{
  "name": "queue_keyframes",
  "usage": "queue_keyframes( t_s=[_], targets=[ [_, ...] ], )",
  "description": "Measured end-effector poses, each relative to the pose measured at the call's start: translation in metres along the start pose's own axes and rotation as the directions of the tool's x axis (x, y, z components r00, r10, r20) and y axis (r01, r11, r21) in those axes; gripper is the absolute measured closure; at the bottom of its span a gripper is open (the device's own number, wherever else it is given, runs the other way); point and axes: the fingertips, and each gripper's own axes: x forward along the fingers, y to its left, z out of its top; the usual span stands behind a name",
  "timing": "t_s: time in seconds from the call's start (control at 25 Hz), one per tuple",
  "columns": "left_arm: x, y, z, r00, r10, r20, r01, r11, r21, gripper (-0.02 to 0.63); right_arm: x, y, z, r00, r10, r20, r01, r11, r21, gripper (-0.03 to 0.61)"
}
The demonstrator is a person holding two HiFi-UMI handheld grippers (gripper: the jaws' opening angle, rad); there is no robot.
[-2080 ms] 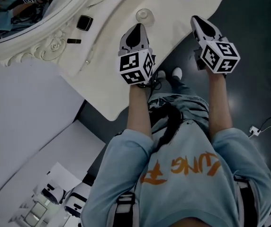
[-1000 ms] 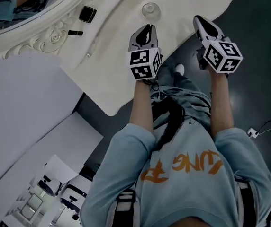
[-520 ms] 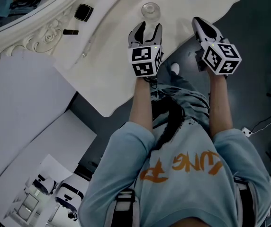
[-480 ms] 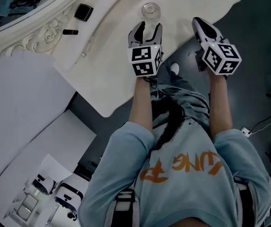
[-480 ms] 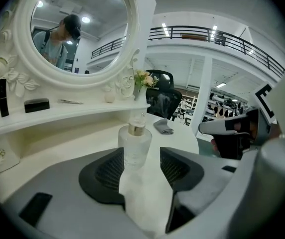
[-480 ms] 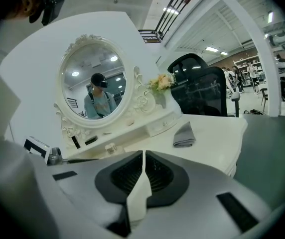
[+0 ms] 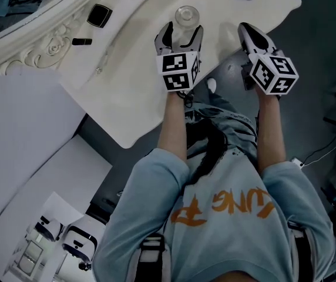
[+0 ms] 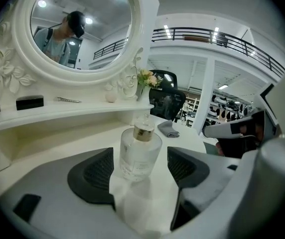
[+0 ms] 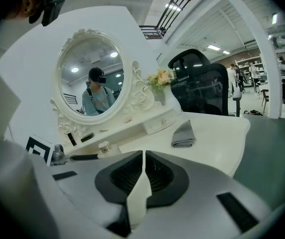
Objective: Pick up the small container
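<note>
The jaws of the left gripper (image 7: 180, 32) (image 8: 140, 167) stood wide apart, having just been opening, and the small container (image 7: 187, 16) (image 8: 139, 152) stood upright between them, with a gap on either side so that neither pad touched it. It was a clear glass bottle with a gold collar and a clear stopper, resting on the top of the white dressing table (image 7: 135, 75), a little back from the table's front edge. The right gripper (image 7: 245, 30) (image 9: 142, 176) had its jaws pressed together with nothing between them, and it hung beside the left one, over the table's edge. Beyond the bottle a folded grey cloth (image 8: 168, 128) (image 9: 185, 133) lay on the tabletop, well apart from both grippers. An oval mirror (image 8: 77, 29) (image 9: 95, 83) in a carved white frame rose at the back, and a square black compact (image 7: 99, 15) sat on the shelf below it.
</note>
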Motion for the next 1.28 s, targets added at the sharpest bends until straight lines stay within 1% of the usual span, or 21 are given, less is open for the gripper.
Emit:
queue_keyframes(
  t_s=[0.52, 0.76, 1.0, 1.16, 1.28],
  targets=[
    [0.032, 0.002, 0.005, 1.0, -0.008, -0.017, 0.009, 0.999, 0.048, 0.287, 0.018, -0.015, 0.002, 0.999, -0.026, -0.023, 0.027, 1.0, 0.013, 0.543],
    [0.042, 0.001, 0.009, 1.0, -0.009, -0.018, 0.011, 0.994, 0.105, 0.284, 0.025, -0.022, 0.003, 0.999, -0.038, -0.032, 0.039, 0.999, 0.02, 0.543],
    [0.05, 0.002, 0.007, 0.999, 0.019, -0.039, -0.012, 0.985, 0.174, 0.285, 0.027, -0.024, 0.005, 0.998, -0.048, -0.034, 0.049, 0.999, 0.019, 0.543],
    [0.048, 0.003, 0.006, 0.998, 0.036, -0.057, -0.025, 0.982, 0.185, 0.284, 0.022, -0.027, 0.009, 0.998, -0.061, -0.025, 0.061, 0.998, 0.016, 0.543],
    [0.044, 0.002, 0.009, 0.998, 0.037, -0.054, -0.028, 0.986, 0.163, 0.284, 0.017, -0.027, 0.013, 0.998, -0.066, -0.013, 0.066, 0.998, 0.009, 0.543]
  ],
)
